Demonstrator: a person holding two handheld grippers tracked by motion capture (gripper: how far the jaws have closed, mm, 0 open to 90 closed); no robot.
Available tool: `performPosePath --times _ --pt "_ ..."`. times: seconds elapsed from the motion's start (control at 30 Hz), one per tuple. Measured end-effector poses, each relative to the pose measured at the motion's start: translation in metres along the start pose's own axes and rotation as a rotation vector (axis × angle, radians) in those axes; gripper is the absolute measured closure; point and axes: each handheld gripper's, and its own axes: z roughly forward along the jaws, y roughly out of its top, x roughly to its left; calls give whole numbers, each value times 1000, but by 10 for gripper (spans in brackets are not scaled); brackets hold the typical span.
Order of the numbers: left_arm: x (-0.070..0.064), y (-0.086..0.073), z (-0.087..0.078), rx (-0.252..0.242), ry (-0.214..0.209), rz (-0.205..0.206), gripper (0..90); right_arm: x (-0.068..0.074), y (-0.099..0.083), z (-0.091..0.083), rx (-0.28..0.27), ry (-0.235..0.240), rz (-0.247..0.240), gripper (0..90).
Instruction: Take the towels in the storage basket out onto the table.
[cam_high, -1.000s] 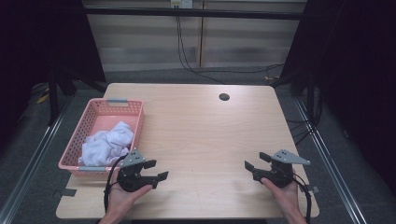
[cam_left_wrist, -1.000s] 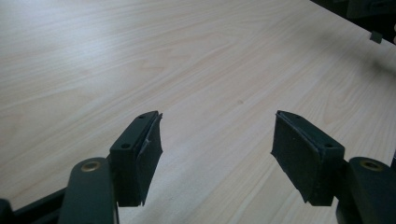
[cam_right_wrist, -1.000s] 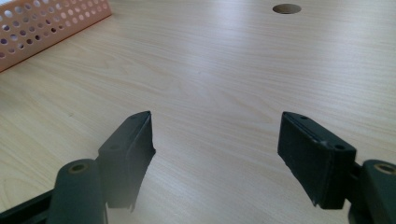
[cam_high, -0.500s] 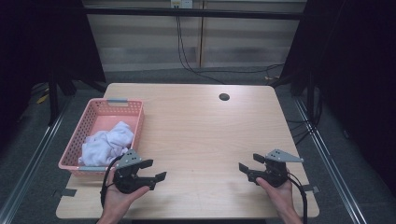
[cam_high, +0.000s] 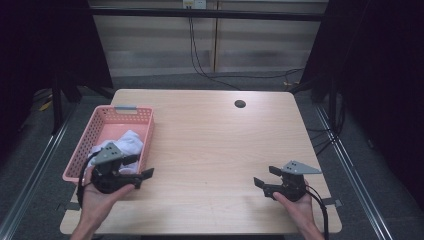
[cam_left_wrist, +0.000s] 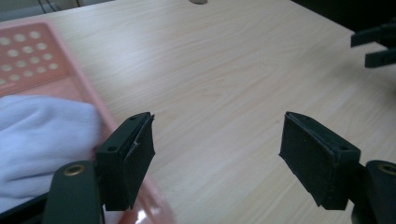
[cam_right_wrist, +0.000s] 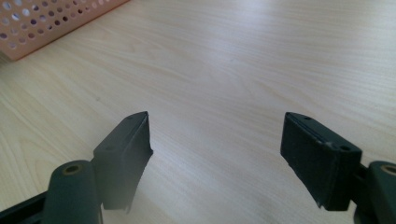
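high view: left tool has shifted over the basket rim.

Lighting: table evenly lit from above; surroundings left dark. Soft shadows cast beneath the jaws. Glare noted on basket rim. Focus: near jaws and white cloth slightly blurred in gripper views.

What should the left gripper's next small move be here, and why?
Probably swing the left gripper left over the basket rim and down toward the white cloth. Its jaws stand open and empty beside the basket, and the cloth is the nearest thing to it.
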Motion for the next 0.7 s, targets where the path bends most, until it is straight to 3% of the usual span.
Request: performPosePath --times 0.1,0.17,0.27,0.3,0.4,0.5,0.57,0.6,0.7 --pt "11 1 -3 13 21 -12 227 0 1 0 -6 6 0 241" --pt "24 1 -4 38 74 -43 217 0 1 1 2 7 -5 239" --pt "32 1 -4 49 96 -55 190 0 1 2 2 -6 -2 241" --pt "41 3 -5 64 126 -57 184 0 1 2 -3 -4 1 241" --pt "56 7 -6 89 122 -57 158 2 1 2 -6 -3 0 241" --pt "71 10 -3 142 173 -54 166 3 1 2 -6 0 -4 240" --pt "79 10 -1 160 167 -62 168 3 1 3 -1 4 -4 240" --pt "88 10 1 208 175 -43 171 3 1 3 1 0 -12 240" --pt "95 9 3 227 170 -46 167 2 1 3 0 -2 -5 239"
